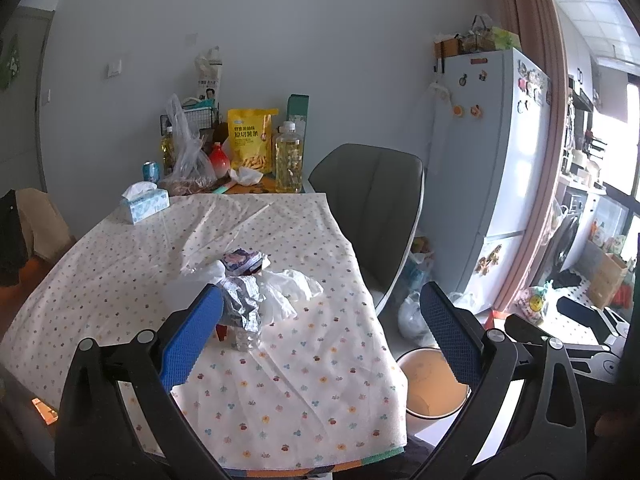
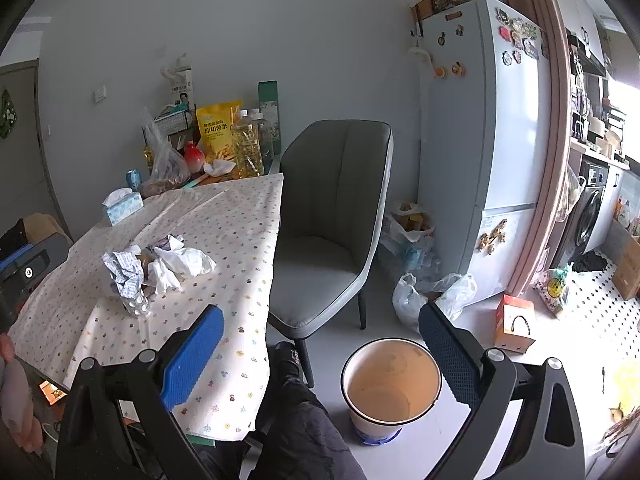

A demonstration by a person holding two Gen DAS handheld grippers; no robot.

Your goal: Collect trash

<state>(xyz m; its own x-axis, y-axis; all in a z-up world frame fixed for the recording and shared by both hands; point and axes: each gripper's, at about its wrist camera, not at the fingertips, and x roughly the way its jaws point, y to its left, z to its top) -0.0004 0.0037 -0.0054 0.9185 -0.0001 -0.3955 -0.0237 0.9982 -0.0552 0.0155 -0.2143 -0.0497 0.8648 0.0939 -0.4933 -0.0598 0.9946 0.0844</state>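
Left gripper point(image 1: 320, 328) and right gripper point(image 2: 320, 344): jaws spread wide, nothing between them. The trash pile point(image 1: 256, 292), crumpled foil and white tissue, lies mid-surface point(image 1: 120, 264); the left finger partly hides its near-left edge. The bin point(image 2: 390, 384) stands on the floor, right, its rim partly hidden.

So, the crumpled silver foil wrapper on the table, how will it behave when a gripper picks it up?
The crumpled silver foil wrapper looks thin and creased, so it is probably very light and will crush further between the pads. It leans against the white tissue, so that may drag along. It seems unlikely to roll.
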